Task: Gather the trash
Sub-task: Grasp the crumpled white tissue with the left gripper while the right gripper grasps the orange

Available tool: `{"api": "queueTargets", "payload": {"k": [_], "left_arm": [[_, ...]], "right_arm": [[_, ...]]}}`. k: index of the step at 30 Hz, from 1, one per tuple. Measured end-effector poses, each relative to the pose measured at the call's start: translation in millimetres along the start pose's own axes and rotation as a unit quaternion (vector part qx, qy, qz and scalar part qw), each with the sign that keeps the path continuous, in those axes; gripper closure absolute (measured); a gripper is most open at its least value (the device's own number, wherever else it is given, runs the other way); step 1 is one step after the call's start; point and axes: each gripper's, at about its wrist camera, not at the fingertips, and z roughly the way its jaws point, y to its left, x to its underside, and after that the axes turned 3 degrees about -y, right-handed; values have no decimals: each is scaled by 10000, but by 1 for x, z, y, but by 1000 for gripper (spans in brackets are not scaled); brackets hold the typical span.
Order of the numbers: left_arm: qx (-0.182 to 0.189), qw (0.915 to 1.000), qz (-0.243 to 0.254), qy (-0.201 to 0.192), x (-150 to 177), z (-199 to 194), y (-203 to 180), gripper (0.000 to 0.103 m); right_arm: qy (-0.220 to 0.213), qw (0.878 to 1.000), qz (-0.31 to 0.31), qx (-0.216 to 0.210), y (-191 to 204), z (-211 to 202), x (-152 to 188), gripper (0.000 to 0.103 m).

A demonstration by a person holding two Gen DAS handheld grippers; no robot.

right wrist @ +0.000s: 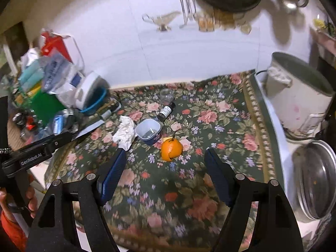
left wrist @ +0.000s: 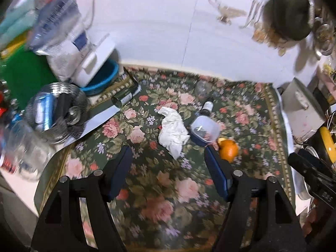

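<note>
A crumpled white paper tissue [left wrist: 173, 131] lies on the green floral cloth [left wrist: 168, 189] of my bench, touching the small clear plastic tub with a dark blue base [left wrist: 203, 130] on its right. Just beside that tub sits a curl of orange peel [right wrist: 171, 149], and behind it a small dark bottle with a white label [right wrist: 166, 111] lies on its side. My left tool [left wrist: 169, 150] hangs above the cloth with jaws spread wide, holding nothing, the tissue just ahead of it. My right tool [right wrist: 164, 153] is also wide and holds nothing, with the peel ahead between its fingers. A round metal bin with cans [left wrist: 54, 113] stands at the left edge
</note>
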Motion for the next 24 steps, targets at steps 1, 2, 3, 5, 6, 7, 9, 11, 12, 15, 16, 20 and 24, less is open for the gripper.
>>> {"api": "queueTargets", "payload": {"k": [1, 2, 3, 5, 6, 7, 9, 11, 12, 15, 16, 20, 24], "left_arm": [[46, 9999, 23, 116, -5, 13, 5, 33], [80, 9997, 48, 211, -8, 25, 9, 33], [107, 9995, 73, 298, -10, 36, 11, 33], [183, 9984, 143, 510, -14, 61, 17, 33], [216, 9979, 161, 596, -15, 70, 19, 33], [261, 9970, 173, 711, -15, 81, 21, 33], [382, 9948, 214, 920, -14, 102, 23, 33], [489, 9923, 306, 1098, -12, 123, 23, 33], [521, 9915, 340, 1146, -12, 129, 22, 33], [548, 9892, 373, 1307, -10, 152, 20, 34], [586, 9885, 352, 1346, -10, 158, 21, 36], [735, 9866, 265, 1433, -8, 173, 19, 47], [903, 9854, 198, 1429, -6, 180, 15, 56]], "right_arm": [[113, 9999, 83, 48, 0, 16, -2, 29], [234, 9996, 164, 75, 0, 32, -3, 29], [339, 9991, 251, 93, -2, 45, -2, 29], [604, 9968, 491, 166, -8, 76, 0, 29], [737, 9952, 615, 175, -11, 90, 1, 30], [878, 9930, 772, 166, -15, 104, 3, 30], [1095, 9885, 1030, 163, -20, 130, 5, 30], [1277, 9829, 1309, 211, -29, 151, 10, 32], [1345, 9808, 1399, 211, -31, 159, 11, 35], [1492, 9760, 1570, 234, -34, 175, 15, 38], [1529, 9752, 1580, 246, -34, 178, 17, 42], [1603, 9747, 1550, 156, -30, 183, 19, 55], [1625, 9774, 1342, 156, -25, 185, 20, 72]]}}
